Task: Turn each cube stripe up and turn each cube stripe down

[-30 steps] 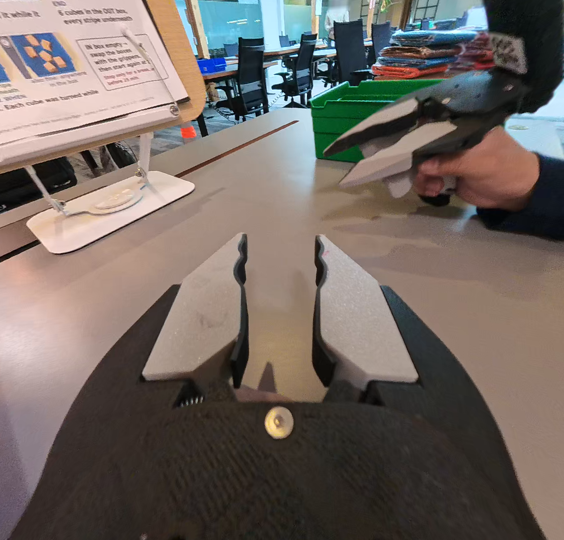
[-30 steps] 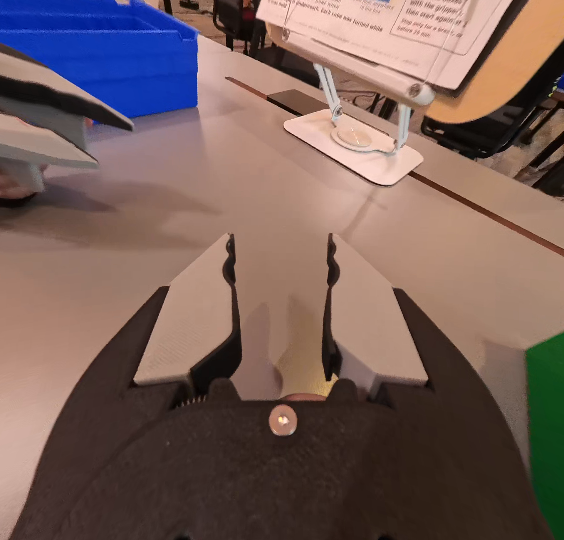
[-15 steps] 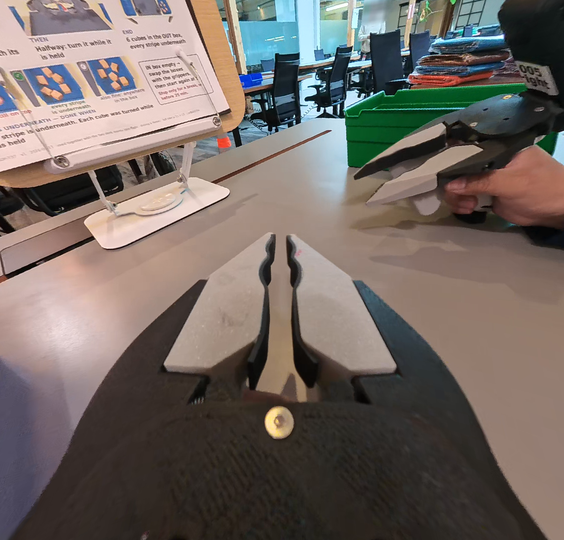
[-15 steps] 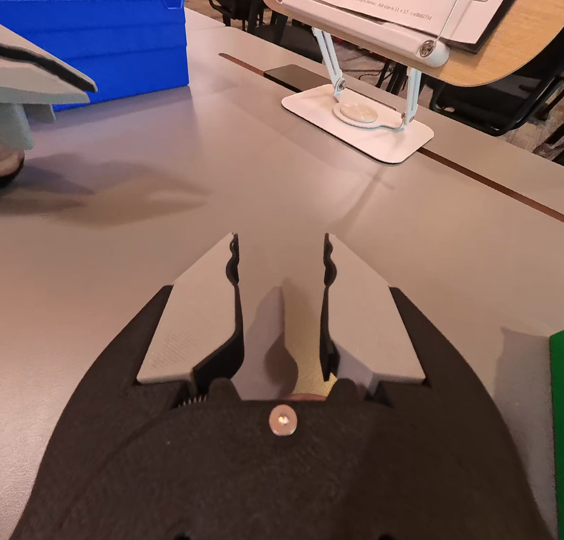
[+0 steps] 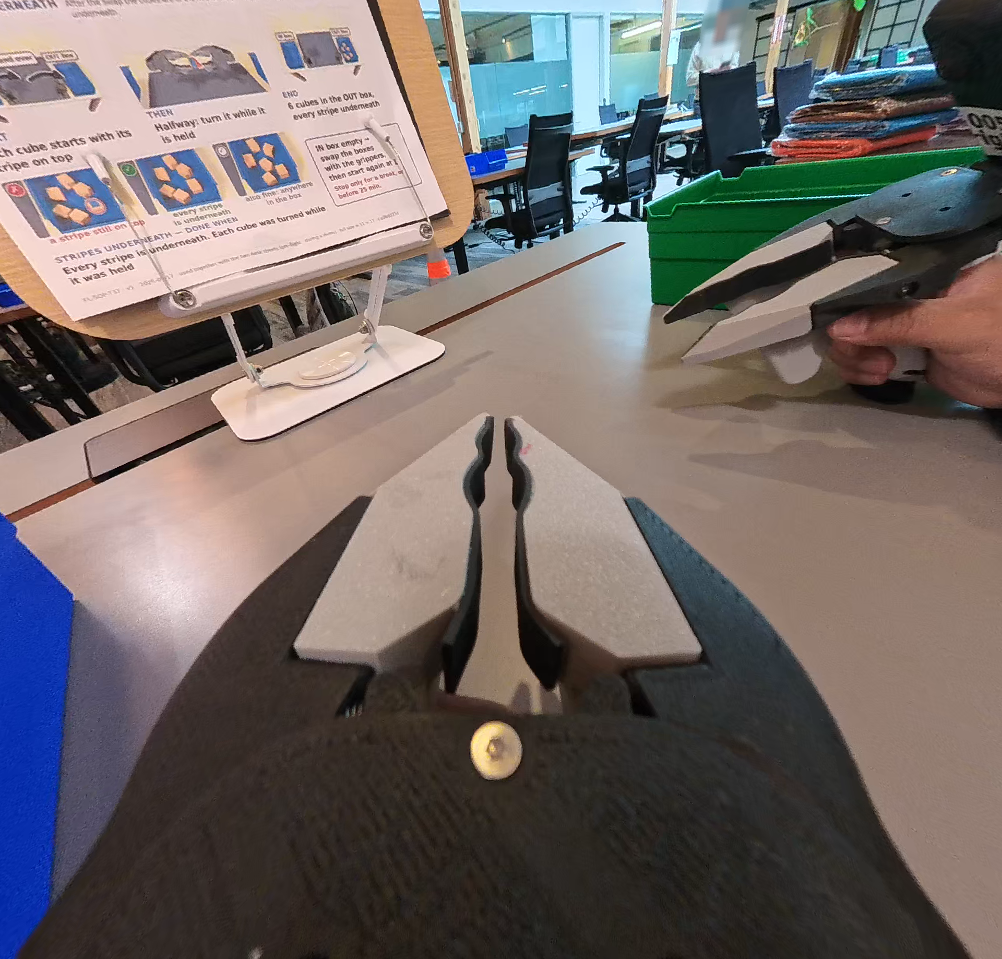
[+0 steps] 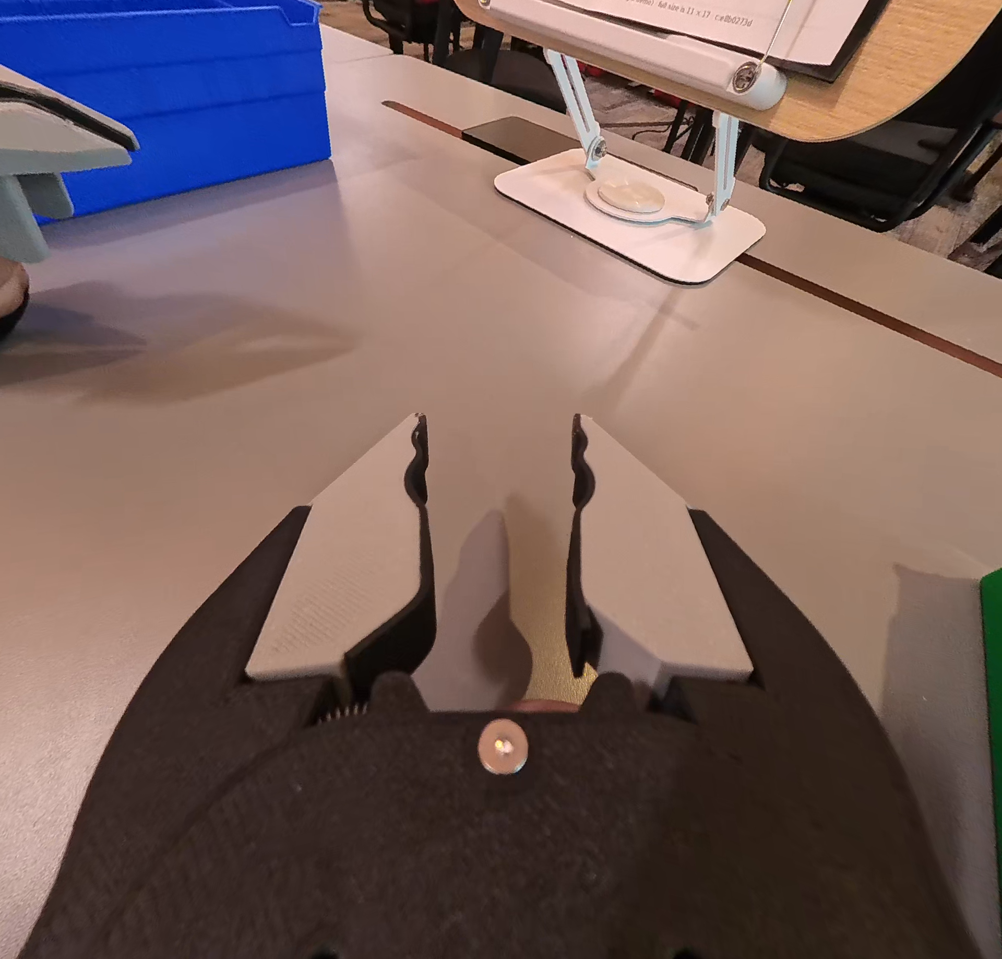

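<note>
No cube shows in either view. My left gripper (image 5: pixel 499 426) is shut and empty, low over the grey table (image 5: pixel 705 526). My right gripper (image 6: pixel 499 423) is open and empty over the same table; it also shows in the left wrist view (image 5: pixel 678 336), held in a hand at the right, in front of a green bin (image 5: pixel 759 217). The left gripper's fingers (image 6: pixel 70 141) show at the left edge of the right wrist view, in front of a blue bin (image 6: pixel 179 81). The bins' insides are hidden.
A white stand (image 5: pixel 325 374) holds an instruction sheet on a wooden board (image 5: pixel 217 119) at the table's far side; it also shows in the right wrist view (image 6: pixel 629 211). A corner of the green bin (image 6: pixel 992 662) is at right. Office chairs and desks stand beyond.
My left gripper has closed from open to shut and has swung left, so the stand and a blue bin edge came into view. My right gripper stayed open and moved slightly forward.
</note>
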